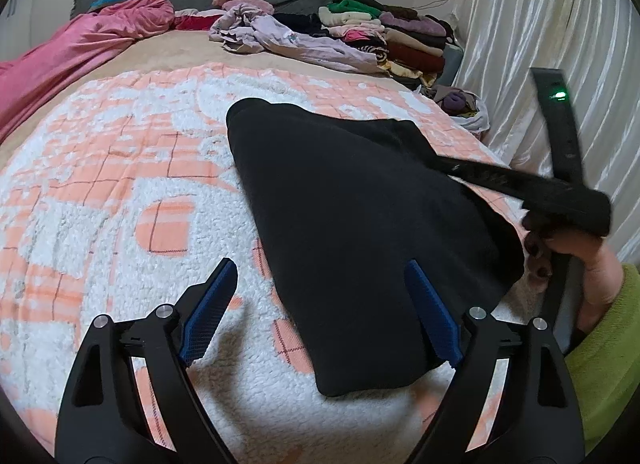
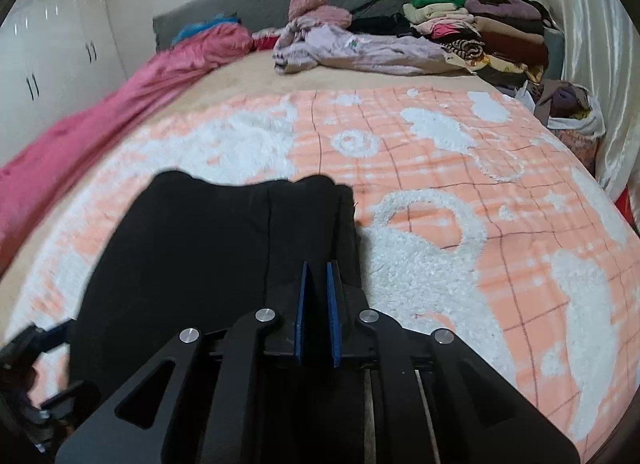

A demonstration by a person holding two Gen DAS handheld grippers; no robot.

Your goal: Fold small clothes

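Note:
A black garment (image 1: 352,232) lies on the orange and white blanket (image 1: 120,183). My left gripper (image 1: 320,288) is open, its blue fingers (image 1: 212,312) spread just above the garment's near left edge, holding nothing. My right gripper (image 2: 319,276) is shut on the black garment (image 2: 208,248) at its near right edge, with cloth pinched between the blue pads (image 2: 301,304). In the left wrist view the right gripper's body (image 1: 560,199) and the hand (image 1: 568,252) holding it lift that edge off the blanket at the right.
A stack of folded clothes (image 1: 400,35) and a crumpled lilac garment (image 1: 288,39) lie at the bed's far end. A pink duvet (image 1: 72,51) runs along the left. A bag of clothes (image 2: 572,107) stands by the white curtain (image 1: 540,23). White cupboards (image 2: 48,51) stand left.

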